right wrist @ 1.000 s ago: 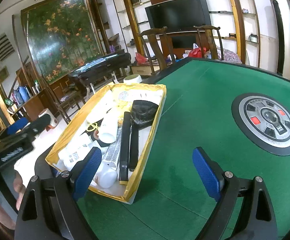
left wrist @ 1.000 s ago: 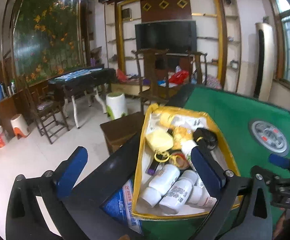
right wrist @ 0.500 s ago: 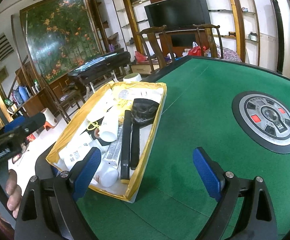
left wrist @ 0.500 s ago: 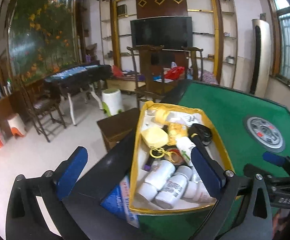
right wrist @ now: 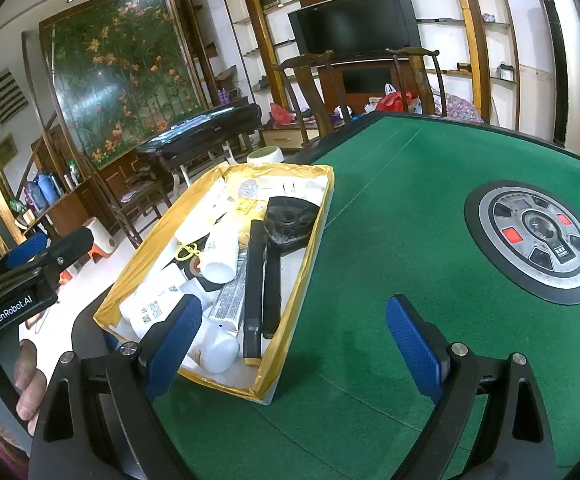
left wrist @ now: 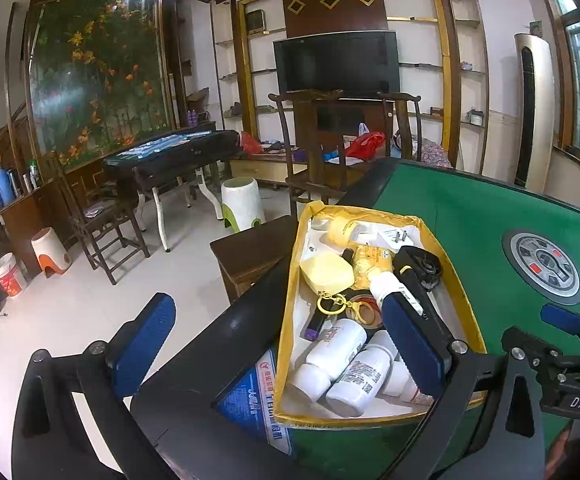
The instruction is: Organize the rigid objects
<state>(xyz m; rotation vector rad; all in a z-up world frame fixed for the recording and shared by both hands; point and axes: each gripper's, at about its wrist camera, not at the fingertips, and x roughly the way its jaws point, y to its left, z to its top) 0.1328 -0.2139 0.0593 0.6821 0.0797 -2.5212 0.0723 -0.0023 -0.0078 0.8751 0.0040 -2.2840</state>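
A yellow-rimmed cardboard tray (left wrist: 467, 312) (right wrist: 309, 258) lies at the left edge of the green table. It holds several white bottles (left wrist: 335, 354) (right wrist: 220, 248), a yellow soap-like block (left wrist: 325, 271), a keyring (left wrist: 329, 304), tape rolls, a tube and a black wrench-like tool (left wrist: 417, 266) (right wrist: 272, 264). My left gripper (left wrist: 278, 356) is open and empty, hovering above the tray's near left corner. My right gripper (right wrist: 293, 350) is open and empty, above the table at the tray's near right corner. Each gripper shows in the other's view.
The green felt table (right wrist: 409, 168) has a round control panel (right wrist: 535, 240) (left wrist: 543, 266) in its middle and a black rim (left wrist: 210, 356). A blue printed bag (left wrist: 256, 400) sticks out under the tray. A wooden stool (left wrist: 250, 256), chairs and another table stand beyond.
My left gripper has risen and pulled back a little, so the tray sits lower and smaller in its view. The right gripper has barely moved. Both stay open.
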